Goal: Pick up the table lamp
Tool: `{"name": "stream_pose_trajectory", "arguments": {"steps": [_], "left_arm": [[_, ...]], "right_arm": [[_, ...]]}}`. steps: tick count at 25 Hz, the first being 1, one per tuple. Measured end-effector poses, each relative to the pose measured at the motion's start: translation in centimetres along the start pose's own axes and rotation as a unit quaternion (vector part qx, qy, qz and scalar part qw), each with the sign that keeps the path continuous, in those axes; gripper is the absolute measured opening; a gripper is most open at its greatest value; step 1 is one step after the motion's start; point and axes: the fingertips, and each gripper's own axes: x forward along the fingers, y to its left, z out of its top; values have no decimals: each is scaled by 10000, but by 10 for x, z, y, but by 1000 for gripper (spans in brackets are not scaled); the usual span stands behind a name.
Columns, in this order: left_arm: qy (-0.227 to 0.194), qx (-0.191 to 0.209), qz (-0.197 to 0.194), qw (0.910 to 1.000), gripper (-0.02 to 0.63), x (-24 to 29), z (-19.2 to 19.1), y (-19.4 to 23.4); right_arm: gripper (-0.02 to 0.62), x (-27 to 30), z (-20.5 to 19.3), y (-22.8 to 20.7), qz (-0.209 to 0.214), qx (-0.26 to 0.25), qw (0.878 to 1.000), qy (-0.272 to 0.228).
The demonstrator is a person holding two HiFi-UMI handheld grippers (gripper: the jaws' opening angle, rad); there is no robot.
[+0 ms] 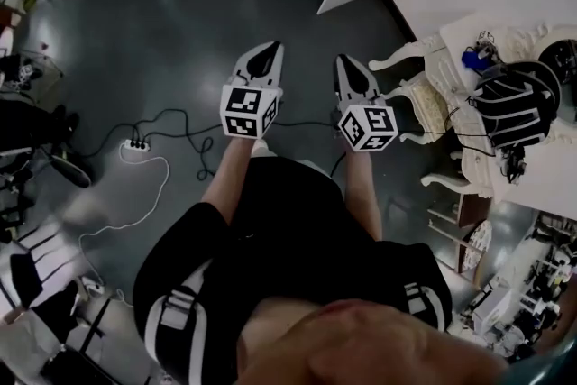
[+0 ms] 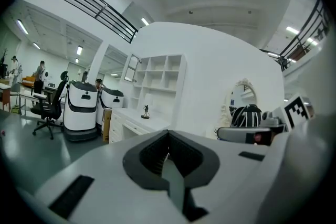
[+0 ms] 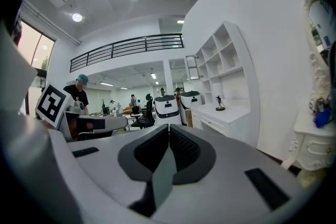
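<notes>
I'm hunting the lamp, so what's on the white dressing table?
A black white-striped dome, a small blue item and cables; the tabletop under the dome is covered.

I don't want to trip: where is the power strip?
In the head view the power strip lies on the grey floor at the left, left of the left gripper, with cables running from it.

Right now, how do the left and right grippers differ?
The left gripper is over bare floor; the right gripper is the one nearer the white chair. In the head view the left gripper's tip sits slightly higher in the picture than the right gripper's. Shared: both have their jaws shut with nothing between them, and both point roughly the same way.
</notes>
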Motion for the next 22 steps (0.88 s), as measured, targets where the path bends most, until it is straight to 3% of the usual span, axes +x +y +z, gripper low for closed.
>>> {"name": "stream_pose_trajectory", "arguments": {"steps": [4,9,16,22], "left_arm": [[-1,-255,7,9997,9,5,-10,16],[74,-392,98,9992,9,10,-19,34],[320,-213,231,9990,9,50,-27,49],[210,-51,631,9978,9,89,5,105]], "right_arm": [[25,7,-6,7,-20,-285,9993,232],[25,25,-7,-11,-173,-183,9991,352],[25,84,-15,-15,363,117,9984,424],[25,174,36,4,1070,-57,9942,-85]]}}
